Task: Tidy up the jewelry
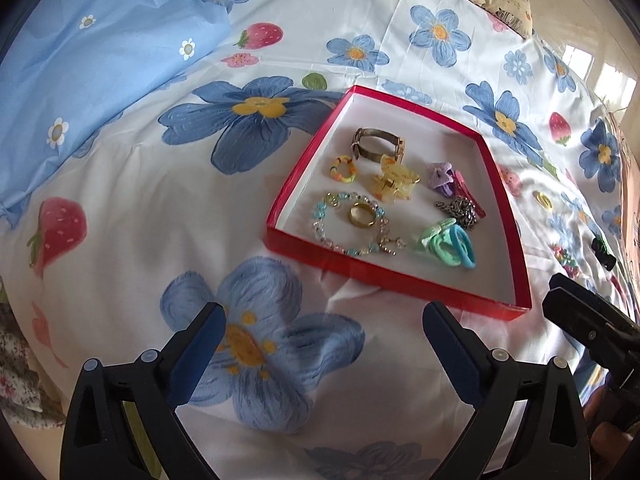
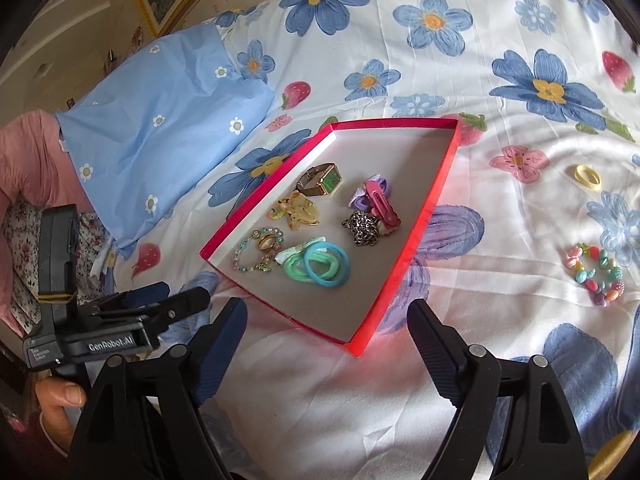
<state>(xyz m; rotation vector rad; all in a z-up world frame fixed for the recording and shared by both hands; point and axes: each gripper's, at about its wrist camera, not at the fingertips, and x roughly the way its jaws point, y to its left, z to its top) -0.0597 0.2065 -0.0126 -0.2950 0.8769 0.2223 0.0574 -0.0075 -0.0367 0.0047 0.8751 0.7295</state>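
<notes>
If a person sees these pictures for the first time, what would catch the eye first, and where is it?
Probably the red box in the middle of the flowered bedsheet, holding a watch, a yellow claw clip, a dark chain and green and blue hair ties. On the sheet to its right lie a colourful bead bracelet and a yellow hair tie.

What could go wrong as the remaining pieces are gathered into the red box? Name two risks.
1. The colourful bead bracelet and yellow hair tie lie on soft, wrinkled bedding; a grip may pinch fabric too.
2. The red box is shallow and crowded; a drop near the chain could tangle pieces.
</notes>
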